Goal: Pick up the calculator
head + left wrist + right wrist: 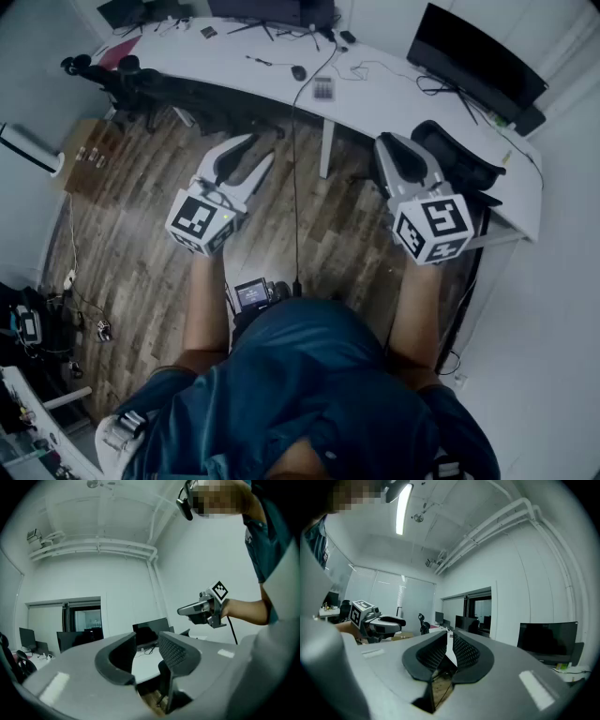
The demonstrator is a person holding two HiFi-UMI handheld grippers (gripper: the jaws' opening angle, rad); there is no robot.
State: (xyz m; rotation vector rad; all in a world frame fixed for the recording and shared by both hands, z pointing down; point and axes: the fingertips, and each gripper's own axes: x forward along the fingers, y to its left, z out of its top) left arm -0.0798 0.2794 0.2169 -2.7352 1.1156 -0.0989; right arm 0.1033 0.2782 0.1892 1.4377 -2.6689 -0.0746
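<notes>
Lying beside the black mouse (298, 72) on the curved white desk (394, 94), well ahead, the small grey calculator (322, 89) should be reached with the spread, empty left gripper (255, 150), the empty right gripper (386, 145) being pressed together.

The grey two-jaw left gripper (246, 157) is held level ahead of the bare left forearm (206, 300). Its dark ribbed jaws stand apart with nothing between them. Well apart on its right side, the matching grey right gripper (401, 159) points level ahead of the bare right forearm (417, 309), with its jaws closed together on nothing.
</notes>
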